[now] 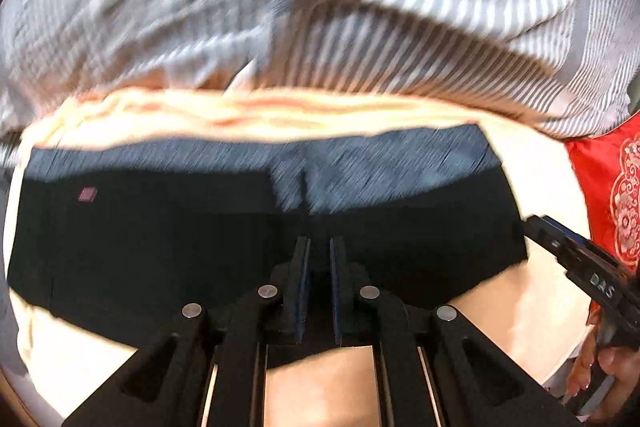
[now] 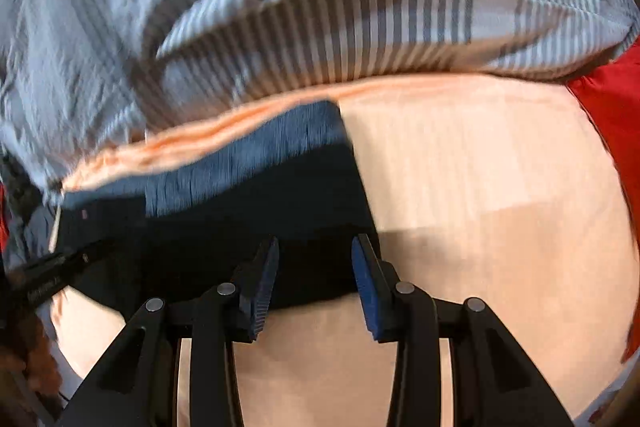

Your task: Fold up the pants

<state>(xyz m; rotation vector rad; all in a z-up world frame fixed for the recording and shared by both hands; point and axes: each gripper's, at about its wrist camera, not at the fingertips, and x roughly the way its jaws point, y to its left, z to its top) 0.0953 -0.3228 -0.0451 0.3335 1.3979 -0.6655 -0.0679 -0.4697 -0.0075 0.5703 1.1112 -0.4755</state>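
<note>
A rumpled grey-and-white striped quilt (image 1: 280, 7) fills the far side of both views. Nearer lies a pale peach bedsheet (image 2: 480, 167), with a red embroidered cushion (image 1: 600, 179) at its right edge. The dark pants (image 1: 160, 247), black with a lighter blue-grey band along the far edge, lie spread flat across the sheet, just beside the quilt. A small pink label (image 1: 87, 194) sits on the pants' left part. The left gripper (image 1: 319, 259) has its black fingers pressed nearly together on the near edge of the pants, pinching the cloth. The right gripper (image 2: 316, 267) stands part spread over the pants' right corner; whether its blue pads (image 2: 266, 287) press the cloth I cannot tell.
</note>
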